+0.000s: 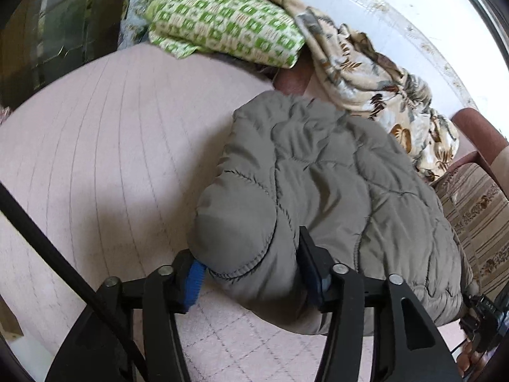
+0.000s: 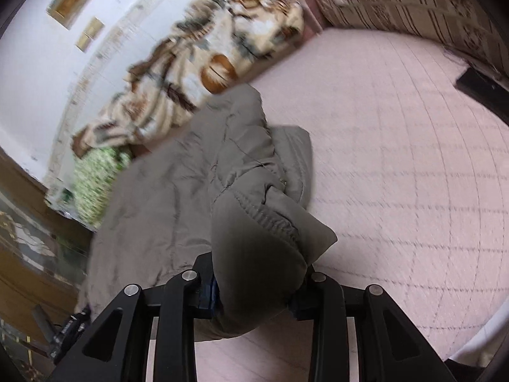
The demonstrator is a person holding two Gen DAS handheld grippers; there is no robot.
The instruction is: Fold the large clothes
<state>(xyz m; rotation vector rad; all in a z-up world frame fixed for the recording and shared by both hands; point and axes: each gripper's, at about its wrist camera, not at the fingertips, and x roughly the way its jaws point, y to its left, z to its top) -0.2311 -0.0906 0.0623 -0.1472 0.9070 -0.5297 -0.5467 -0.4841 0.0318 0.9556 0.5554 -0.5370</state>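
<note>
On the pink quilted bed cover (image 1: 95, 146) lies the grey padded jacket (image 1: 318, 165), spread from the near edge toward the far side of the bed. It looks soft and puffy, filled with stuffing and stitched in wavy lines, so I judge it light for its size but bulky; it will spring back and will not keep a sharp crease. The outer cloth seems smooth, maybe a little slippery. Good places to take hold are the stitched hems and the thick corners, where the seam gives the fingers something firm.

The left gripper (image 1: 254, 273) has a rounded fold of the jacket between its jaws, but they stand apart and a gap shows beside the blue pad (image 1: 194, 283), so the grip looks loosened. The right gripper (image 2: 254, 293) is closed on another thick fold of the jacket (image 2: 197, 191), which fills the space between its jaws.

Beyond the jacket rest a green checked cloth (image 1: 222, 22) and a leaf-pattern blanket (image 1: 375, 73), with a striped cushion (image 1: 477, 216) at the side.

I can read no brand or label on the jacket. Some pale letters show on a small black part (image 1: 486, 308) at the frame edge, too blurred to read.
</note>
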